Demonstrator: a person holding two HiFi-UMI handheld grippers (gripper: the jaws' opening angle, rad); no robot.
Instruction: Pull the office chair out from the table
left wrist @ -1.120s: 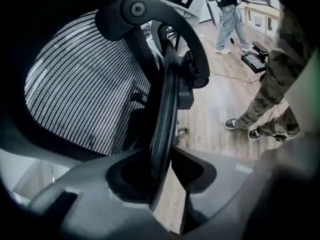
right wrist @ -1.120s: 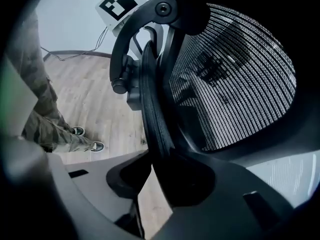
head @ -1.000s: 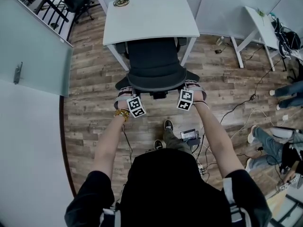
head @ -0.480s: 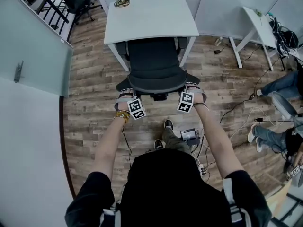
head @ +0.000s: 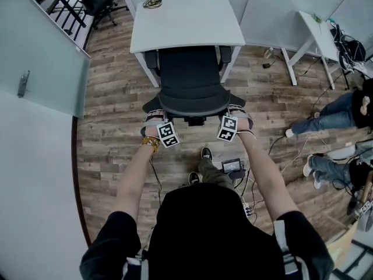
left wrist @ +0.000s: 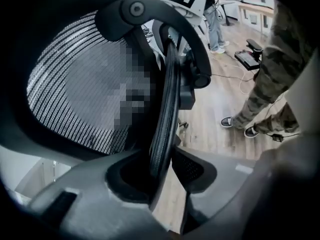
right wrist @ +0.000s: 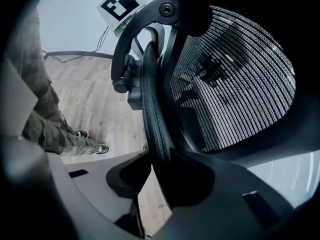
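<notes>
We have the left gripper (head: 154, 120) and the right gripper (head: 238, 115) each clamped, jaws wide, on the backrest rim (left wrist: 167, 109) of the office chair (head: 191, 80), one at either side. The chair stands on the wood floor (head: 111, 109), its seat front tucked under the near edge of the white table (head: 186, 22). We judge it heavy but free-rolling. The mesh (right wrist: 240, 79) is soft, so the stiff rim is the hold. Its base and castors hide beneath the seat, and a black box (head: 233, 166) lies by our feet.
</notes>
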